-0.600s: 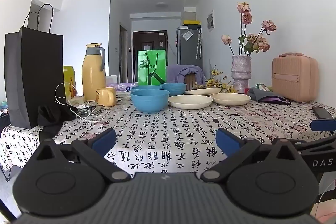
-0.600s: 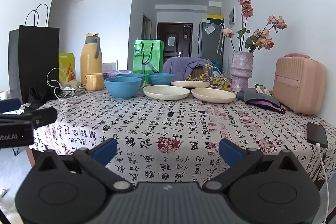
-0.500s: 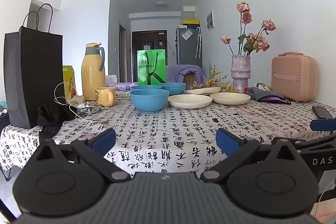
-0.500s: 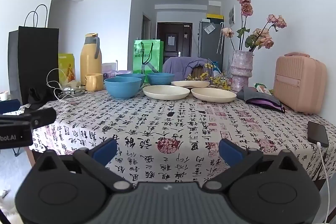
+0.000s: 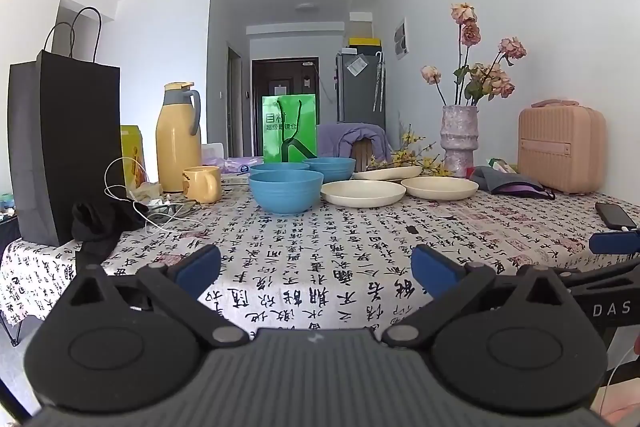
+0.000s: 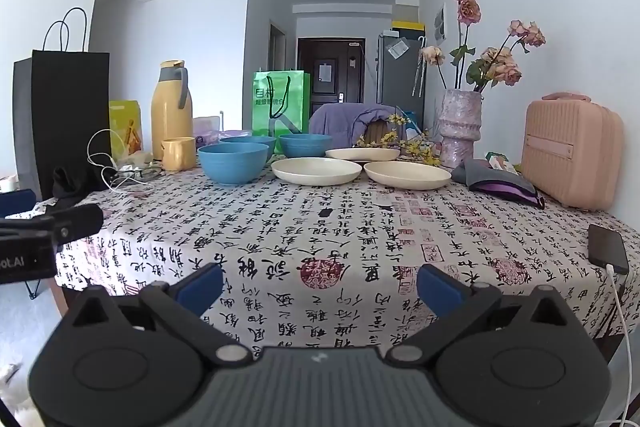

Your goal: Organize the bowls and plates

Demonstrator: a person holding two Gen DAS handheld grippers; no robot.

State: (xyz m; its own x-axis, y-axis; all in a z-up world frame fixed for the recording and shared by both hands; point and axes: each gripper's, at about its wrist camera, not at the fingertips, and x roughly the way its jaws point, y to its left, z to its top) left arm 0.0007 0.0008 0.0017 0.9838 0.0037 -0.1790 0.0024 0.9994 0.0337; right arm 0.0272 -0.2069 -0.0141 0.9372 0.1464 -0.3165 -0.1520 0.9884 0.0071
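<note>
Three blue bowls stand at the far side of the table: the nearest blue bowl (image 5: 285, 189) (image 6: 233, 163), with two more bowls (image 5: 329, 167) (image 6: 305, 144) behind it. To their right lie three cream plates: a middle plate (image 5: 362, 193) (image 6: 316, 171), a right plate (image 5: 439, 187) (image 6: 407, 175) and a far plate (image 5: 387, 172) (image 6: 362, 154). My left gripper (image 5: 316, 271) and my right gripper (image 6: 320, 287) both hover open over the near edge of the table, far from the dishes, nothing between their fingers.
A table with a calligraphy-print cloth (image 5: 320, 247) carries a black paper bag (image 5: 64, 151), yellow thermos (image 5: 178, 138), yellow mug (image 5: 202, 183), cables, green bag (image 5: 289, 129), flower vase (image 5: 459, 139), pink case (image 5: 560, 151), grey pouch (image 6: 500, 183) and a phone (image 6: 607, 247).
</note>
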